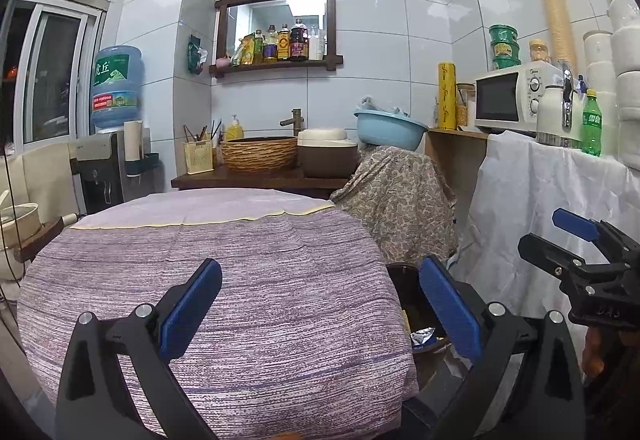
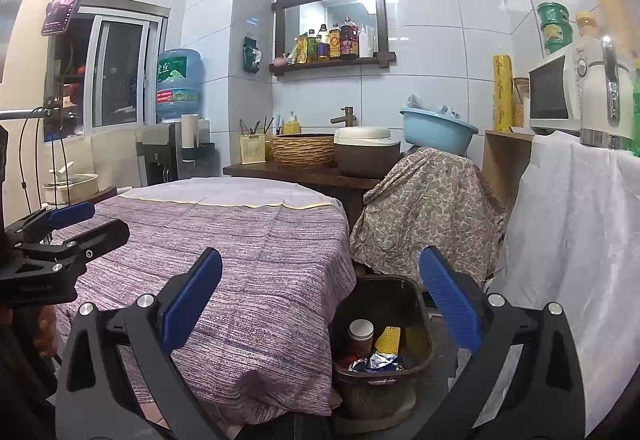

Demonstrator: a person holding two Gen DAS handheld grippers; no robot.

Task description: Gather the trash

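Note:
A dark brown trash bin (image 2: 420, 304) stands on the floor right of the table. It holds a paper cup (image 2: 361, 332), a yellow wrapper (image 2: 388, 340) and crumpled foil (image 2: 376, 362). My right gripper (image 2: 320, 304) is open and empty above the table's right edge and the bin. My left gripper (image 1: 320, 304) is open and empty over the purple tablecloth (image 1: 224, 280); the bin (image 1: 404, 292) shows partly between its fingers. Each gripper appears in the other's view: the right one (image 1: 576, 240) and the left one (image 2: 80, 224).
A table covered in the purple cloth (image 2: 240, 248) fills the foreground. Behind it are a wooden counter (image 2: 304, 170) with a woven basin, a rice cooker (image 2: 366, 152) and a blue basin (image 2: 436, 128) on a cloth-covered stand. A microwave (image 2: 560, 92) stands at right.

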